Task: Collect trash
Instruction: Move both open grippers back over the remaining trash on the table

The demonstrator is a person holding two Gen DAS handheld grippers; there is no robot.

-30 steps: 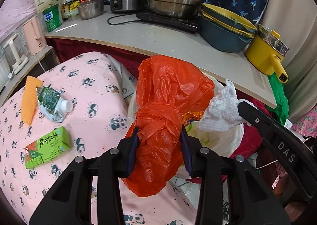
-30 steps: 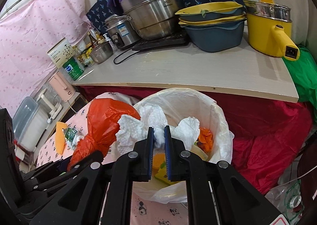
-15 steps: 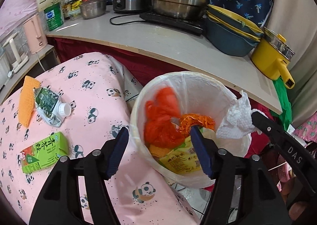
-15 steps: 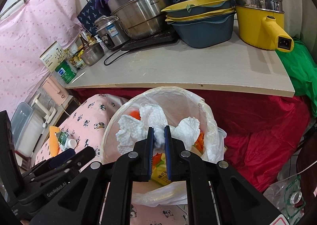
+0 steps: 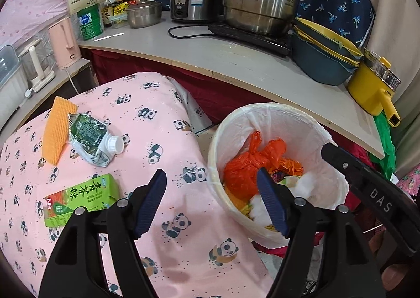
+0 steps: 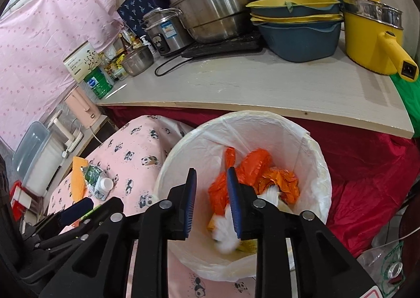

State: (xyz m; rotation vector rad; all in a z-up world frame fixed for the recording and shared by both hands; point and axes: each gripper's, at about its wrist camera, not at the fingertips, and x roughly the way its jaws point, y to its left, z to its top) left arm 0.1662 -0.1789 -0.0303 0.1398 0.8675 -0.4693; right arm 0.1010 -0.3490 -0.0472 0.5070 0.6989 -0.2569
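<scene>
left gripper (image 5: 211, 203) opening, empty; right gripper (image 6: 211, 201) opening, empty; bin (image 6: 319, 164)

bin (image 5: 265, 111): round, pale, lined with a white bag, standing just beside the pink panda cloth
orange bag (image 5: 244, 166): knotted, crumpled, lying inside the bin on top of the other waste
tissue (image 6: 223, 227): white, crumpled, blurred, inside the bin beside the orange bag
green carton (image 5: 81, 198): boxy, printed, lying flat on the cloth
crushed carton (image 5: 92, 138): flattened, white screw cap on, resting on the cloth against the orange wafer
orange wafer (image 5: 57, 130): flat, ridged, lying on the cloth
</scene>
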